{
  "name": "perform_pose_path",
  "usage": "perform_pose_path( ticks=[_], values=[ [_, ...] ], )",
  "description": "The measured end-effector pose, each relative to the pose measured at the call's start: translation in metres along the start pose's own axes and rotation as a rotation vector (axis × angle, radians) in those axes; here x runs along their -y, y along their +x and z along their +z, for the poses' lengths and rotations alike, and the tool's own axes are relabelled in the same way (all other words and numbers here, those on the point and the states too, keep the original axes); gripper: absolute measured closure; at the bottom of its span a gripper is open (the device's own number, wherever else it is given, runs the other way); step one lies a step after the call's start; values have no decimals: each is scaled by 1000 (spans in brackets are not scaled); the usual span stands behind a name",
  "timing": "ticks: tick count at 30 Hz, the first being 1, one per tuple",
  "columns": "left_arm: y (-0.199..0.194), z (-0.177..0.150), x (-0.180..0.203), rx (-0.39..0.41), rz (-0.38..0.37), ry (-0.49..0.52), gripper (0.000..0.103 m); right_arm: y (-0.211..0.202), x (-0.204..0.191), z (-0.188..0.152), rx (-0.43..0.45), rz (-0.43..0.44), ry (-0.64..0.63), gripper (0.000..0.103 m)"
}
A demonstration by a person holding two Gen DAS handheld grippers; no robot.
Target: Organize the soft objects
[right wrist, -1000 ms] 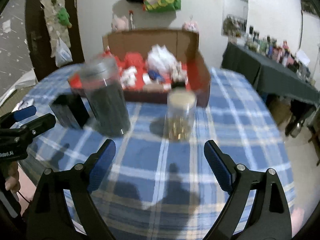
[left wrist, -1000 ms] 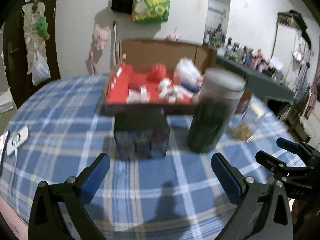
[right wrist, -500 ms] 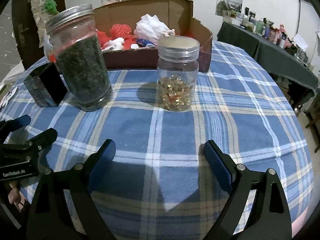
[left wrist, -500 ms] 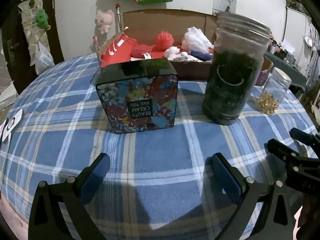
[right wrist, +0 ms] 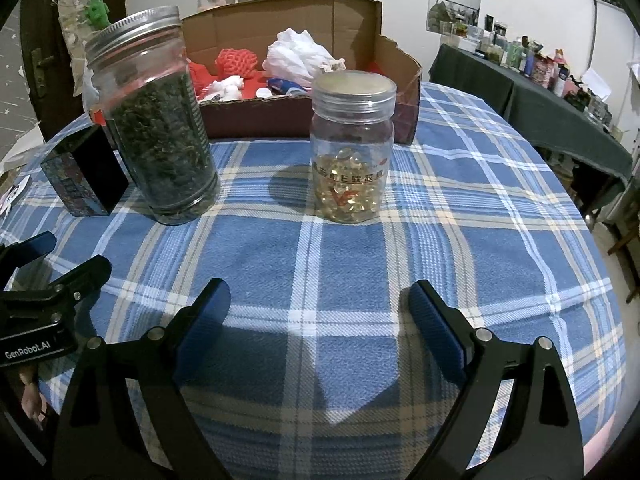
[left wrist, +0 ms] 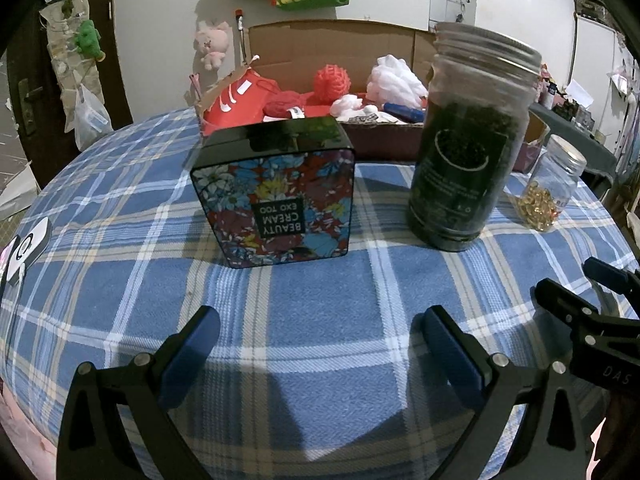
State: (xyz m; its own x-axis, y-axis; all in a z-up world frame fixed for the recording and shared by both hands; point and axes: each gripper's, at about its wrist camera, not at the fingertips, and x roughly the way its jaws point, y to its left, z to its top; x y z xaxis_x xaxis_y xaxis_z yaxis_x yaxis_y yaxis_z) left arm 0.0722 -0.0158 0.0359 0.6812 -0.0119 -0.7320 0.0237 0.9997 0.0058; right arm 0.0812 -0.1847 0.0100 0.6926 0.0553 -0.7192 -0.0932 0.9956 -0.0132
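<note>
Left wrist view: the left claw (left wrist: 316,340) gapes wide, holding and touching nothing, low over the blue plaid-clothed bench (left wrist: 320,320). The soft things, a red knitted ball (left wrist: 331,82) and a white crumpled cloth bundle (left wrist: 394,80), lie in the brown cardboard box (left wrist: 320,36), straight ahead behind the black floral tin box (left wrist: 276,196)

Right wrist view: the right claw (right wrist: 320,308) is equally spread and empty. The box (right wrist: 280,12) lies ahead, behind the clear capsule jar with grey lid (right wrist: 352,148); neither claw looks clearly nearer
</note>
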Motion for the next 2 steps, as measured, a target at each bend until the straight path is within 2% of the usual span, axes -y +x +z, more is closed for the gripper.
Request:
perform_pose_path(
  ticks=[2],
  values=[
    [1, 1, 0, -3, -2, 0, 0, 0, 0, 0, 0, 0, 0, 11]
  ],
)
